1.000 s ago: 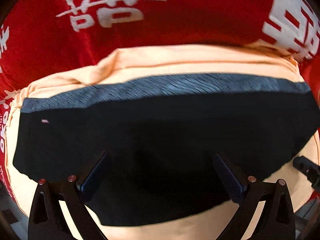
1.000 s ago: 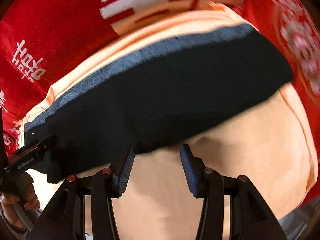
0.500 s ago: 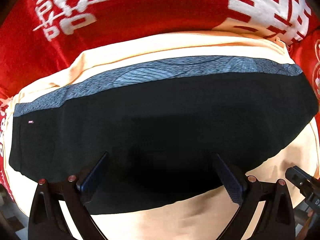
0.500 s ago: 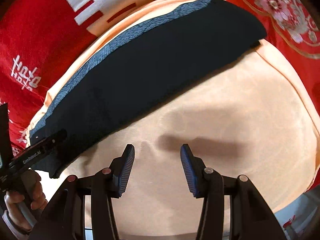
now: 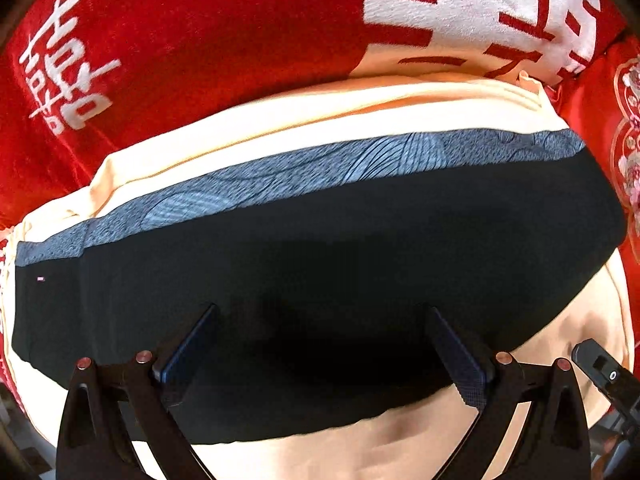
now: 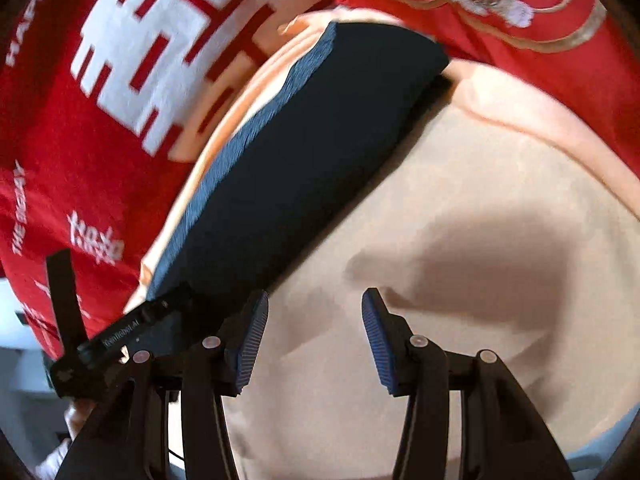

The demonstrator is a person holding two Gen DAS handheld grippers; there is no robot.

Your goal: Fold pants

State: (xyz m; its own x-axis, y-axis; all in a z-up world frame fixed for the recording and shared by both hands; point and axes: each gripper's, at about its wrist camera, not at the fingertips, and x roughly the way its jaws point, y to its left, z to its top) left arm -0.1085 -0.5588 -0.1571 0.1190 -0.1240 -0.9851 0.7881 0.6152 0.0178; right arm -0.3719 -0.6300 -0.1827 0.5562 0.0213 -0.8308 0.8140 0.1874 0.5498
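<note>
Red bedding [image 5: 208, 64] carries one folded black pants [image 5: 320, 264]; left claw [image 5: 324, 344] and right claw [image 6: 312, 320] both released.

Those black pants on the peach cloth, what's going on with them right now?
The black pants with a grey patterned waistband lie folded into a flat band on a peach cloth, spread over a red blanket with white lettering. The left gripper hangs over the pants with its jaws wide open and empty. The right gripper is over bare peach cloth beside them, jaws apart with nothing between. Neither holds the pants.
</note>
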